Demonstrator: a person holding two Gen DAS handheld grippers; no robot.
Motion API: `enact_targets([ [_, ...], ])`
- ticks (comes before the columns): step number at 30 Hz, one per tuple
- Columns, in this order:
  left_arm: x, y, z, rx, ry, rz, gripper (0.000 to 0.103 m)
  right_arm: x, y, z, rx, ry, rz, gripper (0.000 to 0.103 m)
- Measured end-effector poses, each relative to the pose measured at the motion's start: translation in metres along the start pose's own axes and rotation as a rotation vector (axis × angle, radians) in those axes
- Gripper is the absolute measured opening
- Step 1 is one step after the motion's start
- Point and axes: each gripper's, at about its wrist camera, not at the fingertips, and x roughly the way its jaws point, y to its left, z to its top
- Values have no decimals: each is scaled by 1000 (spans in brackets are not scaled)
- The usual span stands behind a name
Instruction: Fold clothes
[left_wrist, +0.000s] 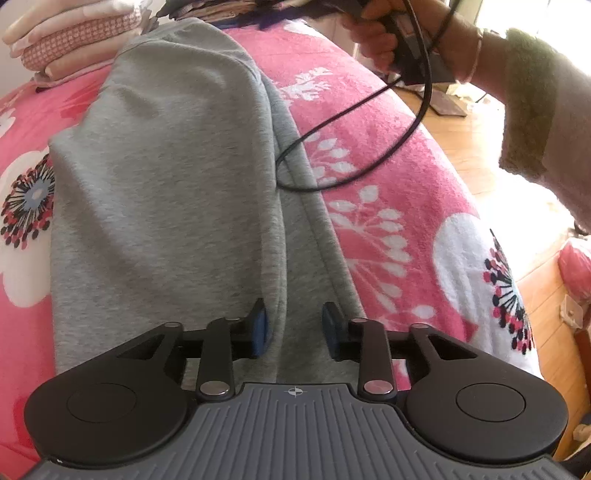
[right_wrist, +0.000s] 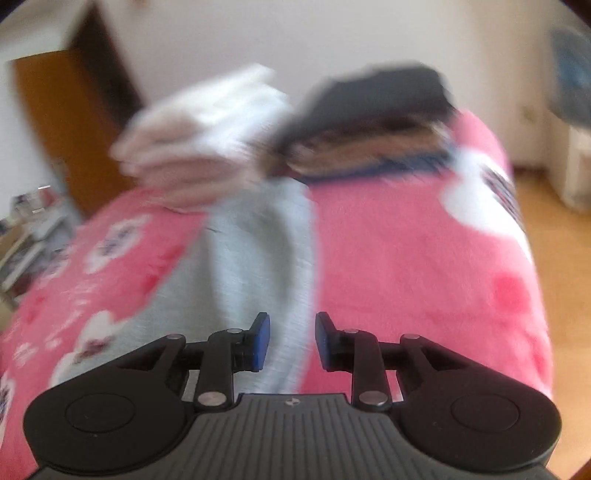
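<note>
A bed covered by a pink floral blanket (left_wrist: 369, 122) fills both views; wooden floor shows at the right edge. In the left wrist view, at lower centre, the left gripper (left_wrist: 294, 326) hovers over the near end of a grey garment (left_wrist: 166, 166), its blue pads partly open with nothing pinched between them; a fold edge of the cloth runs up the frame beneath the gap. The garment lies lengthwise, already doubled over itself, stretching from the bottom centre toward the upper left. A black cable (left_wrist: 369, 122) loops across its right border. At upper right a hand (left_wrist: 384, 33) in a knitted sleeve grips the other tool's handle. In the blurred right wrist view, the right gripper (right_wrist: 291, 341) likewise stands partly open and empty above the grey garment (right_wrist: 258, 251). Farther off, at the top, sit a stack of pale folded clothes (right_wrist: 207, 140) and a darker pile (right_wrist: 373, 122).

The fabric appears to be soft, light jersey: limp, unlikely to slip, liable to sag and wrinkle. Judged best grasped at the hemmed corners of the near end, both layers pinched together.
</note>
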Motion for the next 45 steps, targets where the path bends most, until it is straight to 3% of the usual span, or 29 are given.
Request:
enact_targets([
  [4, -2, 1, 2, -23, 3, -18, 41, 13, 28, -16, -218, 50, 56, 27],
  [7, -8, 9, 1, -72, -10, -57, 43, 34, 24, -45, -353, 185, -69, 28],
  [13, -43, 39, 1, -133, -26, -185, 53, 15, 30, -32, -400, 163, -91, 28],
  [17, -65, 62, 1, -208, 10, -275, 61, 18, 55, 3, -465, 70, -91, 28],
  [22, -82, 81, -12, -273, 54, -296, 63, 41, 74, 20, -470, 51, -17, 28],
  [27, -96, 99, -27, -311, 89, -287, 63, 66, 40, -23, -411, 194, -141, 28],
  [31, -100, 112, -36, -308, 85, -269, 63, 42, 35, -23, -296, 131, -159, 28],
  [40, -109, 119, -47, -101, -7, -287, 63, -31, 70, 1, -105, -62, -150, 29],
  [45, -100, 122, -52, 17, -72, -349, 63, -76, 103, -2, -54, -92, -197, 30],
])
